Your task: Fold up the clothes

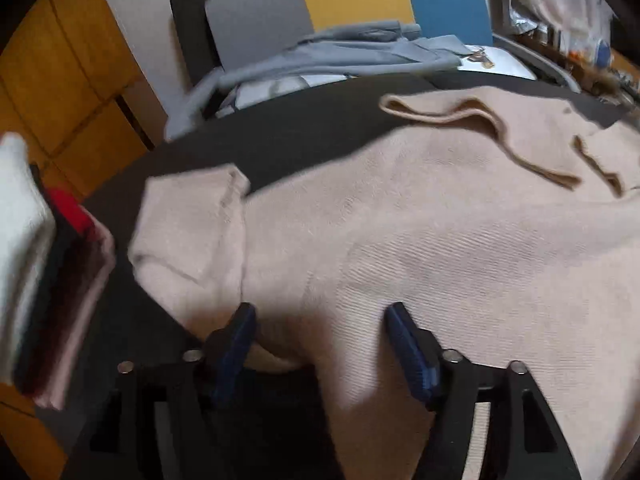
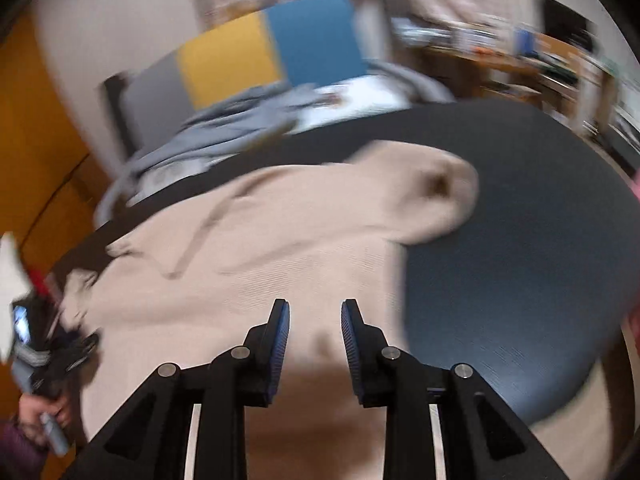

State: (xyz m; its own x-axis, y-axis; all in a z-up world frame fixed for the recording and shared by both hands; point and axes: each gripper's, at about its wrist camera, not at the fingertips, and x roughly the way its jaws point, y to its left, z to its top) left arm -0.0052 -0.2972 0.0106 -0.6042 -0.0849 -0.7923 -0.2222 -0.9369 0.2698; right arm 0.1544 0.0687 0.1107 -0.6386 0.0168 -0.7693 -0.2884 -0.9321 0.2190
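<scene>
A beige knit sweater (image 1: 420,232) lies spread on a dark round table (image 1: 304,132). Its short left sleeve (image 1: 188,224) lies flat at the left and its neck opening (image 1: 500,128) is toward the far right. My left gripper (image 1: 320,316) is open just above the sweater's near edge, a fold of cloth between its fingers. In the right wrist view the sweater (image 2: 256,256) covers the table's left half, with a sleeve end (image 2: 436,192) bunched at the far side. My right gripper (image 2: 315,312) is open above the sweater's near part. The left gripper (image 2: 52,356) shows at the left edge there.
A stack of folded clothes (image 1: 52,272), white, red and pink, sits at the table's left edge. A grey garment (image 1: 340,56) lies on a chair behind the table. Bare dark tabletop (image 2: 520,272) lies to the right of the sweater. Orange cabinets (image 1: 60,80) stand at the left.
</scene>
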